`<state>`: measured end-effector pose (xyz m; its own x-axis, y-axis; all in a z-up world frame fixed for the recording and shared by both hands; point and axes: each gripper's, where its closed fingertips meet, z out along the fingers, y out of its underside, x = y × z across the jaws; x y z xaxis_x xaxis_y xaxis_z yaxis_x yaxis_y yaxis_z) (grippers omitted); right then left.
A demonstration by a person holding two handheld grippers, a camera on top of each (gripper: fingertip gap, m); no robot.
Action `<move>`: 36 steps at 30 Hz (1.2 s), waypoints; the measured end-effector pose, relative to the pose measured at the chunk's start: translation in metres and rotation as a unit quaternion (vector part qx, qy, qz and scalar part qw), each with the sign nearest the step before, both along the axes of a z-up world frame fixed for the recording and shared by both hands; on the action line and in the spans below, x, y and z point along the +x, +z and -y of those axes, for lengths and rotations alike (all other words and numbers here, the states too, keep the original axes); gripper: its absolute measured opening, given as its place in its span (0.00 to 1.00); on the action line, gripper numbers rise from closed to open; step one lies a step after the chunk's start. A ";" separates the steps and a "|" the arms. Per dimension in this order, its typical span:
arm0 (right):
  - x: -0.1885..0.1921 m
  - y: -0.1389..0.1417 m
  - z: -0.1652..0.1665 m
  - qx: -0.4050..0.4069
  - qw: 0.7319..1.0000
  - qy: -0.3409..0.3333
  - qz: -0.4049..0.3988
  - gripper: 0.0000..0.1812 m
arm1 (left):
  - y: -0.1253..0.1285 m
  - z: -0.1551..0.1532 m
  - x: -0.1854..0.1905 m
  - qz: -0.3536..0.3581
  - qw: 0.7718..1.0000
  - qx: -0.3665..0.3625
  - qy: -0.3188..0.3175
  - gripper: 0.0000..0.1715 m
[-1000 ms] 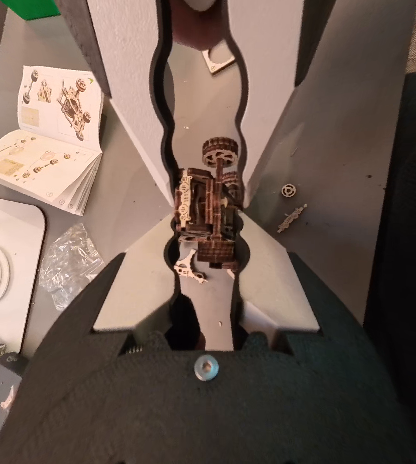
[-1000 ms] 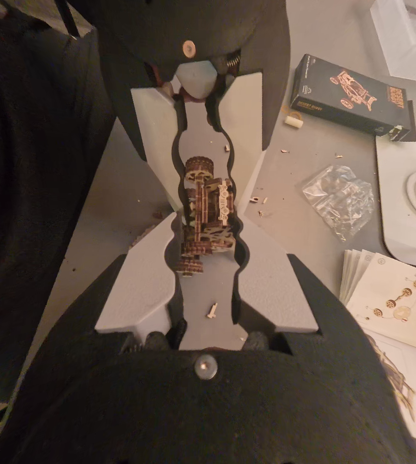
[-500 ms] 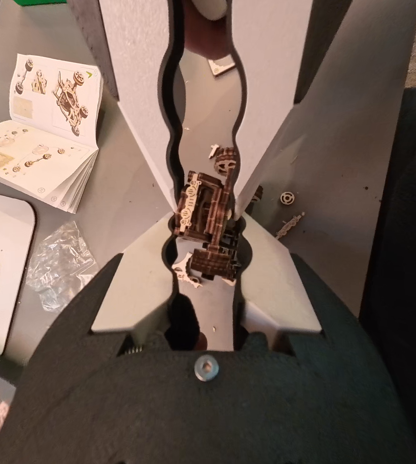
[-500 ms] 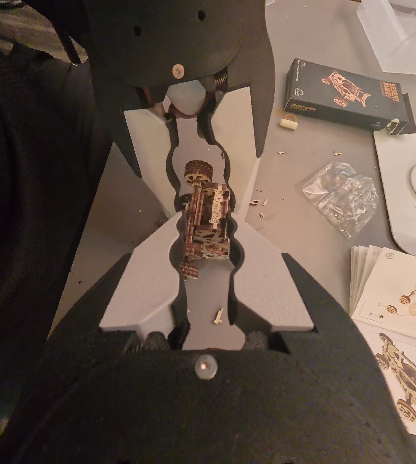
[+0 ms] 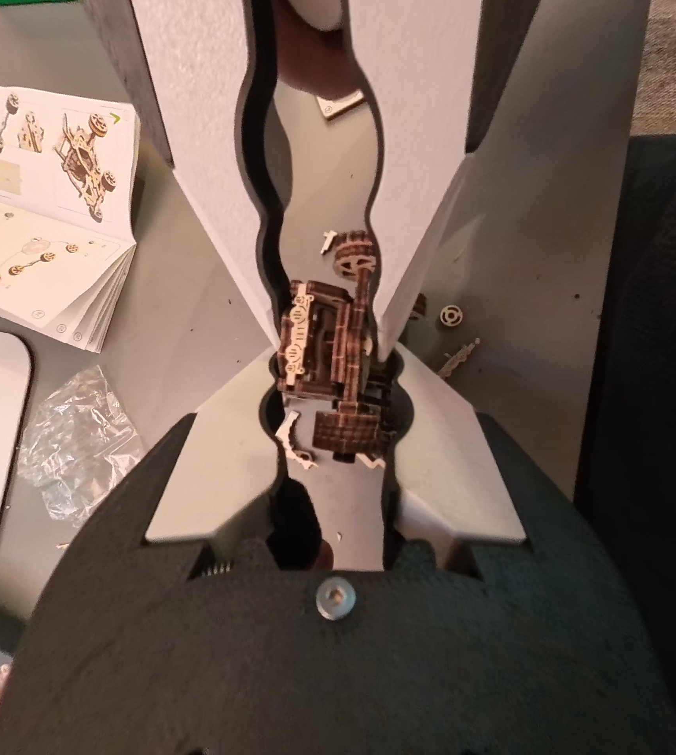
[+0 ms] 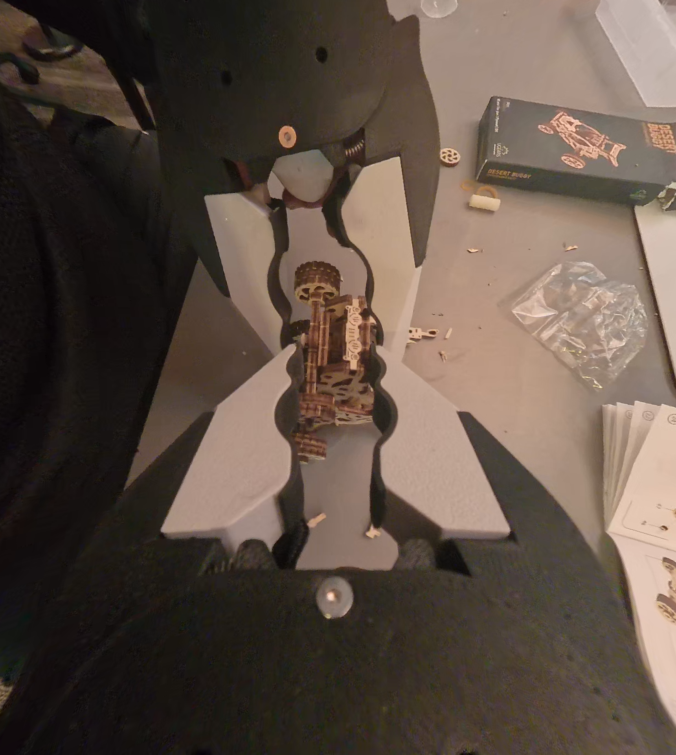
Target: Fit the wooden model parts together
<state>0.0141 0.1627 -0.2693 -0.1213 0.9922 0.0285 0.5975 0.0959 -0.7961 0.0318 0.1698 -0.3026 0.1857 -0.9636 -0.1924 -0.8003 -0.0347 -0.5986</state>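
Left wrist view: left gripper (image 5: 330, 367) and right gripper (image 6: 334, 359), tip to tip, both clamped on wooden model (image 5: 328, 347) above grey table (image 5: 512, 286).

Little dark-brown wooden buggy model (image 5: 330, 351) (image 6: 336, 367), half built, wheels on, held mid-air above the grey table, loose bits below.

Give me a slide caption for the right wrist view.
Two tongs meet tip to tip around a half-built wooden buggy model above a grey table strewn with kit parts.
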 end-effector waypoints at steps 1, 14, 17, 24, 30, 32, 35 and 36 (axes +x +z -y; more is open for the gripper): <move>-0.001 0.001 0.002 -0.008 1.000 0.001 -0.003 0.16 | 0.001 0.000 0.001 0.004 1.000 0.002 0.000 0.26; -0.003 0.003 0.004 -0.026 0.999 -0.018 -0.010 0.16 | -0.001 0.003 0.003 0.011 1.000 0.001 0.012 0.32; -0.003 0.003 0.003 -0.040 0.999 -0.030 -0.013 0.16 | -0.003 0.003 0.003 0.007 1.000 0.002 0.018 0.35; -0.002 0.002 0.006 -0.040 0.998 -0.051 -0.018 0.16 | -0.002 0.002 0.003 0.004 0.999 0.007 0.037 0.30; -0.002 0.001 0.005 -0.021 0.998 -0.055 -0.016 0.15 | -0.002 0.001 0.003 -0.005 0.999 0.009 0.045 0.29; -0.001 0.001 0.005 -0.007 0.999 -0.052 -0.010 0.15 | -0.002 0.001 0.003 -0.009 0.999 0.011 0.044 0.28; 0.000 0.002 0.005 -0.019 0.999 -0.044 -0.015 0.15 | -0.001 -0.001 0.002 -0.013 0.999 0.019 0.037 0.24; 0.000 0.002 0.004 -0.016 0.999 -0.043 -0.013 0.15 | -0.001 -0.001 0.003 -0.011 0.999 0.015 0.034 0.24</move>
<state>0.0142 0.1583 -0.2677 -0.0345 0.9994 -0.0017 0.5820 0.0187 -0.8130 0.0347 0.1709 -0.3039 0.2461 -0.9424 -0.2263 -0.8092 -0.0713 -0.5831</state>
